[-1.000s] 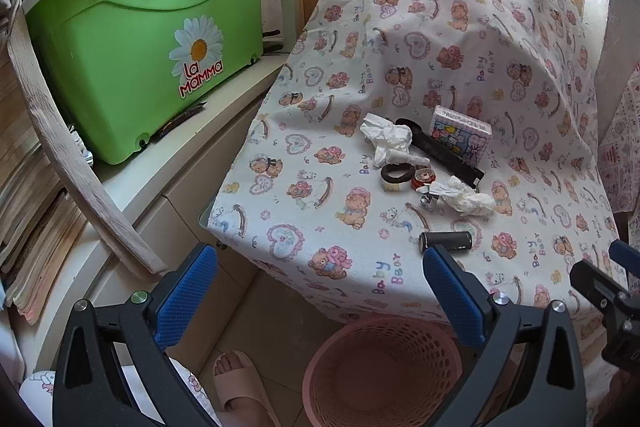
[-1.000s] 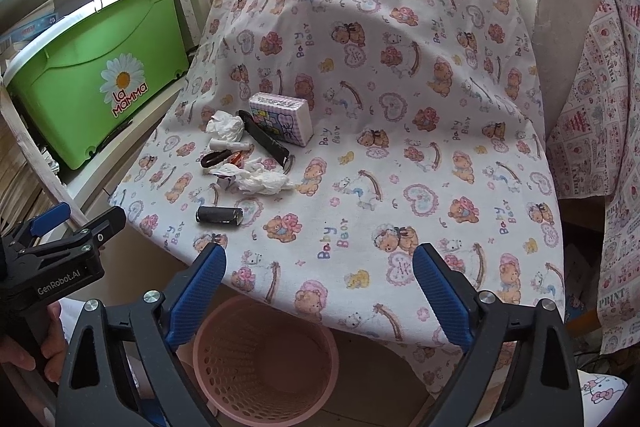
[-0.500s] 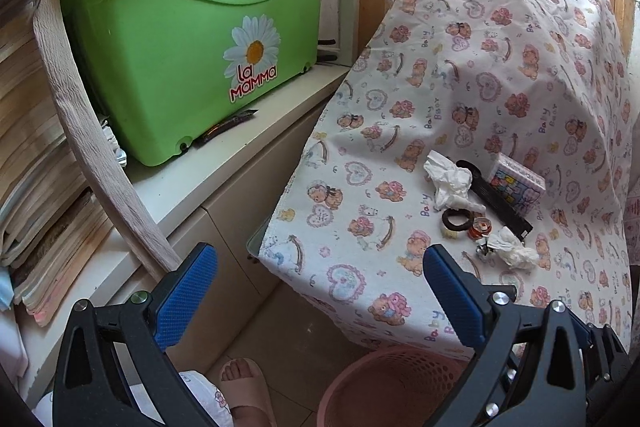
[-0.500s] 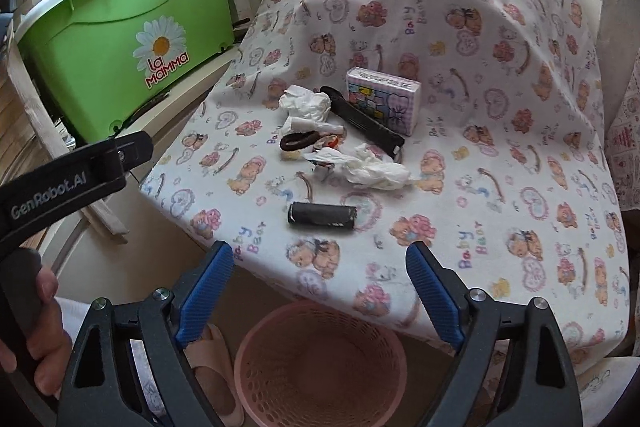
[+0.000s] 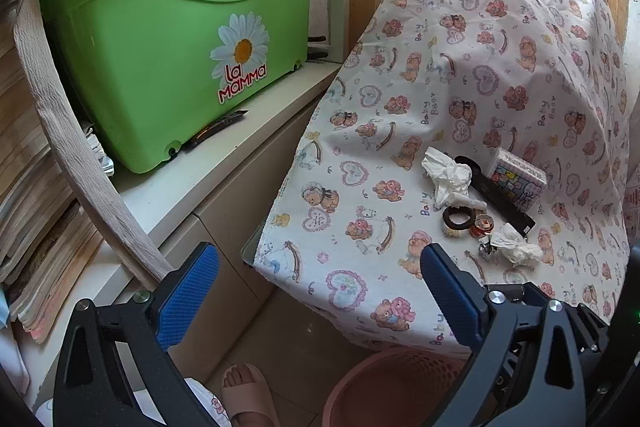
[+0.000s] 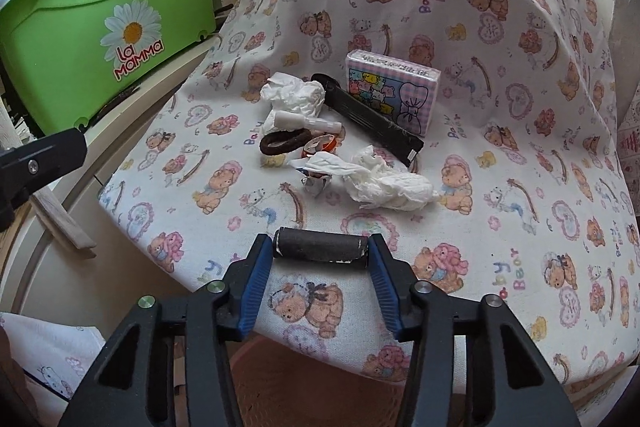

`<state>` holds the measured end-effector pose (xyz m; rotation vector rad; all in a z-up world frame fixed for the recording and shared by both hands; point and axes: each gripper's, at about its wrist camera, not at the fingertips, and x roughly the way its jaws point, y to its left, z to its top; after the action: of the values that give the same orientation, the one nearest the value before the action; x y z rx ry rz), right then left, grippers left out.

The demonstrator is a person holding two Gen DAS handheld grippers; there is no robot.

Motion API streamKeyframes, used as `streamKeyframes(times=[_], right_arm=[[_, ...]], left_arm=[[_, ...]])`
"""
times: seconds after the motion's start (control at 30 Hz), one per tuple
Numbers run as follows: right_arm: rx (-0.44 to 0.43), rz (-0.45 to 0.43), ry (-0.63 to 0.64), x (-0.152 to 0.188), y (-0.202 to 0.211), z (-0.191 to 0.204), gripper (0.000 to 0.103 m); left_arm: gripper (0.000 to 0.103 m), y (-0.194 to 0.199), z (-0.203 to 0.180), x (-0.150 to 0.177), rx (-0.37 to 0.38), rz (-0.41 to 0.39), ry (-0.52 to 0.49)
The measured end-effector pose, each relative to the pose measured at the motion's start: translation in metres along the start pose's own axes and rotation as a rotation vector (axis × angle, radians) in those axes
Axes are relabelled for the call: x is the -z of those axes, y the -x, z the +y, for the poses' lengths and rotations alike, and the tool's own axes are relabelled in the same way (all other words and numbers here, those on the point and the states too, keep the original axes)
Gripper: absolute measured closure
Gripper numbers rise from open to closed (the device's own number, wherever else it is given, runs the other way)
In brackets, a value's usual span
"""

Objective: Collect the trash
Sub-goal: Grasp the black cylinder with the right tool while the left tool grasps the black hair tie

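My right gripper [image 6: 320, 251] is shut on a short black cylinder [image 6: 320, 245] lying near the front edge of the bear-print cloth [image 6: 500, 155]. Beyond it lie a crumpled white tissue [image 6: 384, 183], a second tissue [image 6: 294, 97], a foil wrapper [image 6: 316, 183], a dark hair band [image 6: 284, 143], a white tube [image 6: 300, 121] and a black flat bar [image 6: 372, 117]. My left gripper [image 5: 320, 287] is open and empty, held left of the cloth's edge. The pink basket [image 5: 400, 383] stands on the floor below the cloth.
A green La Mamma box [image 5: 172, 43] sits on a white cabinet [image 5: 224, 179] at left, with stacked papers [image 5: 36, 207] beside it. A patterned tissue pack [image 6: 392, 89] stands behind the trash. A foot in a slipper [image 5: 248, 395] is near the basket.
My right gripper moved forward and down to the black cylinder and closed on it. My left gripper swung a little further left, away from the trash pile.
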<state>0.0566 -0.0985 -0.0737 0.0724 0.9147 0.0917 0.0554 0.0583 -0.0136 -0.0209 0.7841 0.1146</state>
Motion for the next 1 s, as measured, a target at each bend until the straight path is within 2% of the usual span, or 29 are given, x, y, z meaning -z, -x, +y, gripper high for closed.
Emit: streamKeyframes(times=[0.1,0.2,0.27,0.33,0.37,0.5,0.63,0.83,1.0], right_arm=[[-0.037,-0.002,-0.008,-0.003,0.009,-0.007,0.052],[-0.053,-0.029,-0.024,-0.011,0.026,-0.021,0.052],[-0.074,-0.037,-0.042,-0.018,0.036,-0.035,0.052],[-0.083,-0.030,-0.063,-0.024,0.041,-0.052,0.052],[-0.076,-0.035,-0.082,-0.025,0.043,-0.061,0.052],[-0.044,-0.006,-0.149,-0.025,0.045,-0.095,0.052],[-0.024,0.019,-0.174,-0.024,0.044,-0.116,0.052],[-0.006,0.017,-0.174,-0.025,0.047,-0.132,0.052],[-0.032,0.021,-0.207,-0.025,0.049,-0.144,0.052]], left_arm=[[0.022,-0.008,-0.008,0.000,0.024,0.020,-0.036],[0.040,-0.020,-0.018,-0.004,0.094,0.055,-0.043],[0.049,-0.030,-0.028,-0.007,0.139,0.059,-0.039],[0.063,-0.037,-0.039,-0.008,0.166,0.053,-0.058],[0.064,-0.040,-0.046,-0.008,0.178,0.049,-0.070],[0.063,-0.052,-0.076,-0.004,0.190,0.065,-0.171],[0.047,-0.069,-0.099,0.001,0.127,0.110,-0.261],[0.026,-0.088,-0.104,-0.001,0.118,0.140,-0.255],[0.022,-0.097,-0.116,-0.006,0.116,0.113,-0.267]])
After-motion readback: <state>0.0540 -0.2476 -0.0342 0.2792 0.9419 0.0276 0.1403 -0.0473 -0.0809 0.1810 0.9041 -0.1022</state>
